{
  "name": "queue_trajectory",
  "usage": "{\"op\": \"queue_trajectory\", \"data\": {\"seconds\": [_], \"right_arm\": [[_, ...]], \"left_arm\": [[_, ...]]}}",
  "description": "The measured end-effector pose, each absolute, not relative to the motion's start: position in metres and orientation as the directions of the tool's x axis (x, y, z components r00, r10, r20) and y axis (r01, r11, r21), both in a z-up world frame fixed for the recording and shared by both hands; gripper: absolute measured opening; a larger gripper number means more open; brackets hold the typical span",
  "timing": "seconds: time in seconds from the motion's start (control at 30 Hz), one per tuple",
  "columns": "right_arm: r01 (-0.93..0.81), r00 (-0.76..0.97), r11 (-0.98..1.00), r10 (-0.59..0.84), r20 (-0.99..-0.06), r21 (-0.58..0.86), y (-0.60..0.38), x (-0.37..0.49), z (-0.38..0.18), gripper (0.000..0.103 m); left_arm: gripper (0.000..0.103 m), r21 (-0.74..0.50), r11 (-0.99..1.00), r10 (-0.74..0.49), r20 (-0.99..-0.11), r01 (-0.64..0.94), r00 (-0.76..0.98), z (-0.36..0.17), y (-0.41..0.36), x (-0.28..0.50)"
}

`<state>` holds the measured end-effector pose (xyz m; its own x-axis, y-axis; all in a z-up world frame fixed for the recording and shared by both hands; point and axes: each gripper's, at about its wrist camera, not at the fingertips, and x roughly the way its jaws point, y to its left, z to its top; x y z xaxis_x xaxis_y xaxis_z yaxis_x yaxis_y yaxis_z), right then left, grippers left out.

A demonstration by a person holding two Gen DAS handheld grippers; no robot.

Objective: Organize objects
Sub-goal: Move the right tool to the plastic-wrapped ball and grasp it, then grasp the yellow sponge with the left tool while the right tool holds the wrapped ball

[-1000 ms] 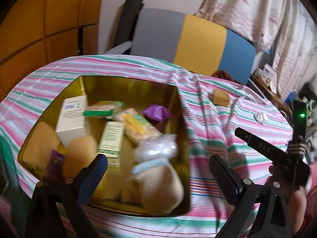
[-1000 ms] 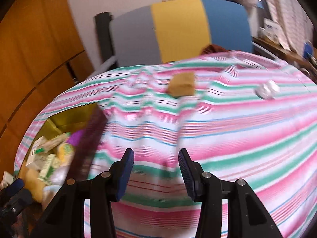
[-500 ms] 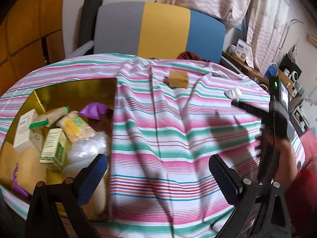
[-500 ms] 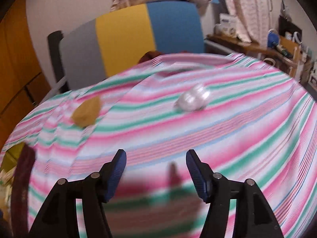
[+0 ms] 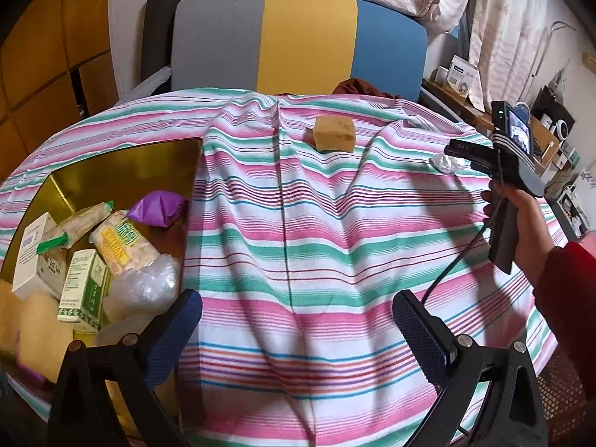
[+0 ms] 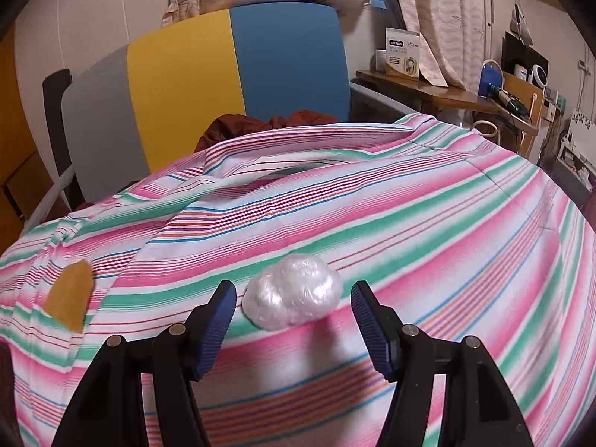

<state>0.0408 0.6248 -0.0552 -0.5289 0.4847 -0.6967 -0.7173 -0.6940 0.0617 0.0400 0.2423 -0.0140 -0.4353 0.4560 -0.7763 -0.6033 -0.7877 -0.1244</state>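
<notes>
The tin (image 5: 123, 165) runs off the left view's left edge, its near contents blurred behind the left gripper's (image 5: 298, 329) finger. The right gripper (image 5: 460, 149) hides part of the white wad (image 5: 447, 164). The brown block (image 6: 70, 300) looks smeared, perhaps soap.

Left wrist view: tin (image 5: 123, 171) at 9 o'clock on the cloth (image 5: 298, 246), boxes and packets inside. Block (image 5: 333, 134) at 12. Wrapped ball (image 5: 447, 163) at 2, right of block.

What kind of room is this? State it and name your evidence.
Probably a lived-in room at home: a striped cloth over the table, a tricolour chair behind it, curtains, and a cluttered wooden side desk.
</notes>
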Motion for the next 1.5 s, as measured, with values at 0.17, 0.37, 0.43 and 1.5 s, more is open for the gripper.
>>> {"op": "queue_trajectory", "data": {"seconds": [0.17, 0.37, 0.43, 1.5], "right_arm": [[-0.703, -0.522, -0.711, 0.497, -0.693, 0.019, 0.624, 0.029, -0.066, 0.065], [-0.676, -0.527, -0.737, 0.463, -0.713, 0.021, 0.626, 0.019, -0.074, 0.060], [-0.661, -0.538, -0.750, 0.450, -0.713, 0.025, 0.624, 0.018, -0.076, 0.055], [-0.656, -0.584, -0.754, 0.490, -0.647, 0.021, 0.614, 0.026, -0.071, 0.038]], "left_arm": [[0.103, -0.110, -0.780, 0.454, -0.777, -0.615, -0.436, -0.014, 0.254, 0.036], [0.103, -0.118, -0.780, 0.456, -0.780, -0.614, -0.428, -0.015, 0.269, 0.026], [0.103, -0.116, -0.781, 0.456, -0.778, -0.614, -0.433, -0.015, 0.274, 0.024], [0.103, -0.161, -0.797, 0.492, -0.733, -0.582, -0.471, -0.031, 0.409, -0.103]]}}
